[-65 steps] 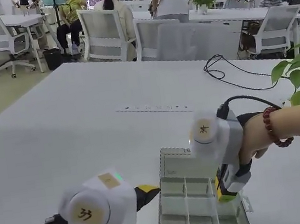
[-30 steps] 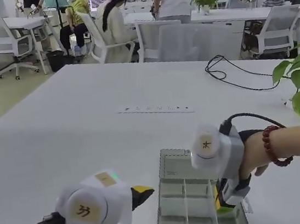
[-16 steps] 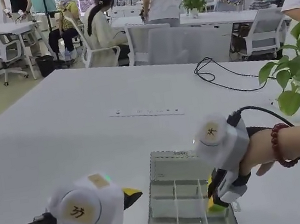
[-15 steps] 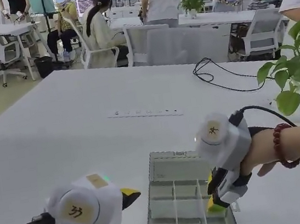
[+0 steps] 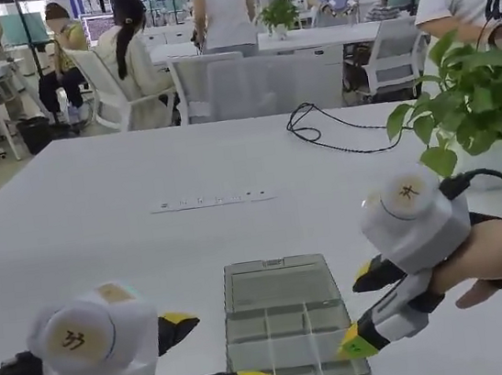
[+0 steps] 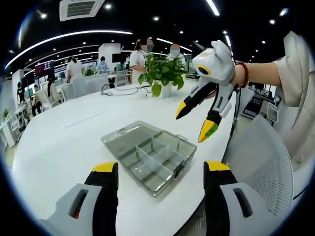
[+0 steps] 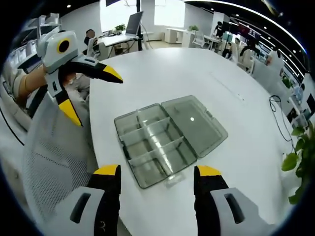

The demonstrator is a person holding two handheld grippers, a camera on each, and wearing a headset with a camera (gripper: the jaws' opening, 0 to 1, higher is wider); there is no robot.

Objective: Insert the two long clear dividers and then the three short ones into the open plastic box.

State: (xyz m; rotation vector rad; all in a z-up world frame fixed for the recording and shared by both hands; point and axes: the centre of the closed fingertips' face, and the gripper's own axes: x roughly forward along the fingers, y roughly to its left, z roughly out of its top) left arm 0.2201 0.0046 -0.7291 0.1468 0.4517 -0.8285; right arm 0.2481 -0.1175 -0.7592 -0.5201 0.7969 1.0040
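I have both claws hanging off the work. The left claw (image 6: 160, 167) points at the open clear plastic box (image 7: 135, 147) with its jaws spread wide and nothing between them. The right claw (image 5: 360, 310) hovers just above the box's right wall, jaws parted and also empty. I read this as a check rather than a grasp, since neither claw touches the box.

The box lies flat on the white surface (image 5: 137, 165) with its hinged clear lid (image 5: 278, 284) folded back on the far side, which leaves the tray open from above. A grid of thin clear dividers (image 5: 270, 328) already stands in the tray and cuts it into compartments. I cannot count long and short ones with certainty, so I judge the task done or nearly done.

For room, the box sits close to the near edge of the surface, and a white mesh chair (image 6: 266, 162) stands just beyond that edge. The leafy green potted plant (image 5: 480, 102) and the coiled black cable (image 5: 336, 130) are well apart from the box. The left and far sides are open surface, so I would retreat that way.
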